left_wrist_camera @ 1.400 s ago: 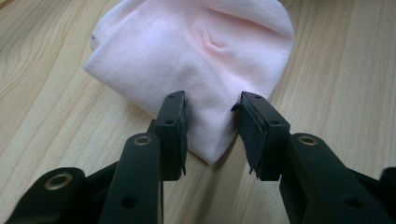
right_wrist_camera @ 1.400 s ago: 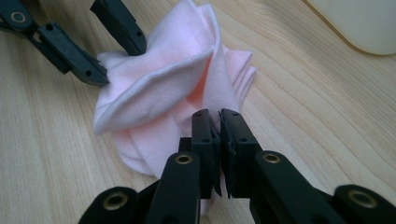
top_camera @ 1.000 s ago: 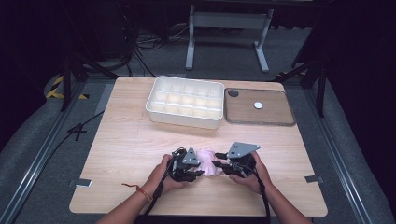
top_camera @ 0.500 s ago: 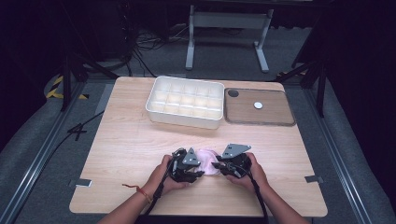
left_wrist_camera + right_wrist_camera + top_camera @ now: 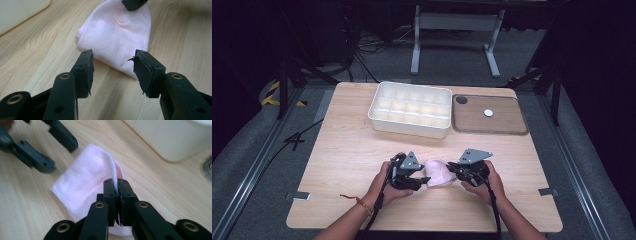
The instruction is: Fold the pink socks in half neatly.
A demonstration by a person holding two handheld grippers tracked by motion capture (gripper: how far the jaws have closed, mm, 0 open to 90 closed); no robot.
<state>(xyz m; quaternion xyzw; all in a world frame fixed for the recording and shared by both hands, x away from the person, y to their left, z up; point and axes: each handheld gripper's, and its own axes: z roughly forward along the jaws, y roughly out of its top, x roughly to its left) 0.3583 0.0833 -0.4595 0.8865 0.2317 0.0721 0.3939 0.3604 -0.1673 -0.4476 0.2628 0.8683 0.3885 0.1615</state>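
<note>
Pale wooden counter (image 5: 342, 165) carries a soft, light pink cloth (image 5: 117, 37) lying just ahead of the left gripper (image 5: 113, 68), whose fingers have been opening on nothing, while the right gripper (image 5: 117, 192) has been closing, fingers pinching its folded edge, probably the best hold.

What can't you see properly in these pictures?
- Pink cloth, high view: its ends sit behind the left gripper and right gripper; too small to tell what garment it is.
- Pink cloth, right gripper view: its near edge is hidden behind the pinching jaws.
- White tray, both gripper views: cut off by the top edge.
- White dot on the brown tray, high view: too small to name.
</note>
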